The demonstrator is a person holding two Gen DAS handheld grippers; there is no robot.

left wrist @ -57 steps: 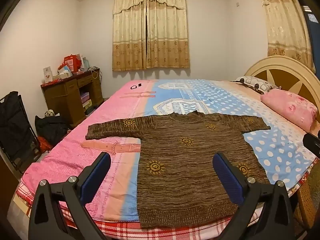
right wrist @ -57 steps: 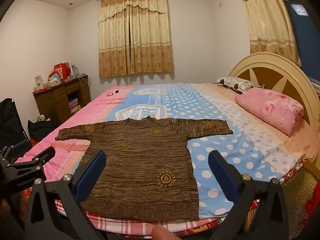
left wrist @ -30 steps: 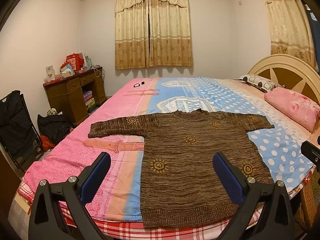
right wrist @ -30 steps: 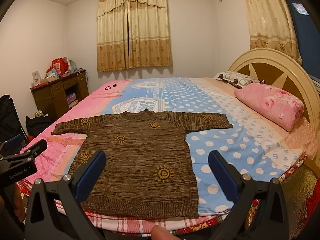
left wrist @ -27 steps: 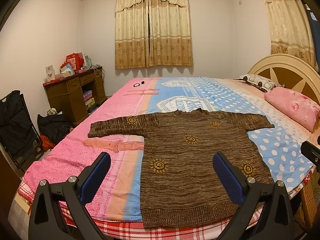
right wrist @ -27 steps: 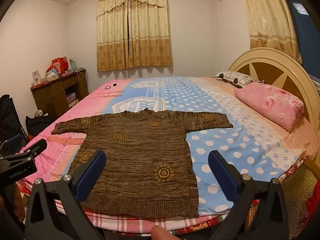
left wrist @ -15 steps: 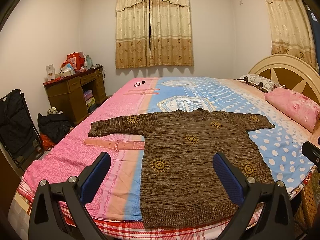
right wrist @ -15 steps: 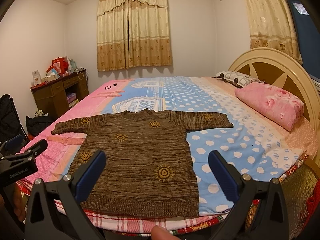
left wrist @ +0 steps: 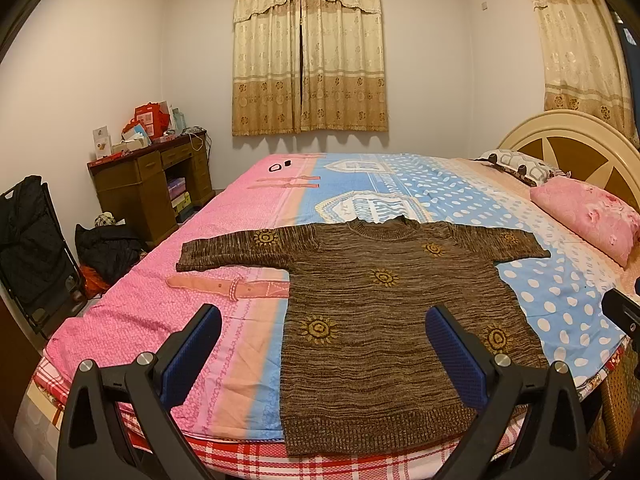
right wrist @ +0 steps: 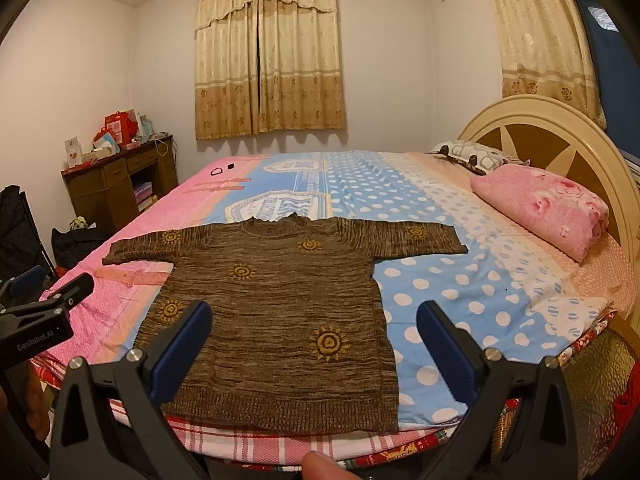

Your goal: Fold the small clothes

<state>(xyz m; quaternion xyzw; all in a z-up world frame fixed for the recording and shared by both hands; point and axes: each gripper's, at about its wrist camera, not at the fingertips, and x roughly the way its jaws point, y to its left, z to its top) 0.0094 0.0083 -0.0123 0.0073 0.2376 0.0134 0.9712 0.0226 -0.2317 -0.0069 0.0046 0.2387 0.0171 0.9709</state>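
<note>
You're in a home bedroom: a made bed (left wrist: 360,200) ahead of your jaws, pillows (right wrist: 540,212), curtains (left wrist: 308,52) beyond.

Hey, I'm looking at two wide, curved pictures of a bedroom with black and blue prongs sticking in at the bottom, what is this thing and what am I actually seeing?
Those prongs are handheld tongs, one in each of a person's hands, each with a fisheye camera looking forward along its two fingers. One picture comes from the left tongs, the other from the right tongs. Both are open, held above the near edge of the bed, and hold nothing. In the right view the left tongs also show at the left edge, and a fingertip shows at the bottom. On the bed a brown knitted sweater with yellow sun patterns lies spread flat, sleeves out, not yet folded. A pink pillow lies by the headboard.
</note>
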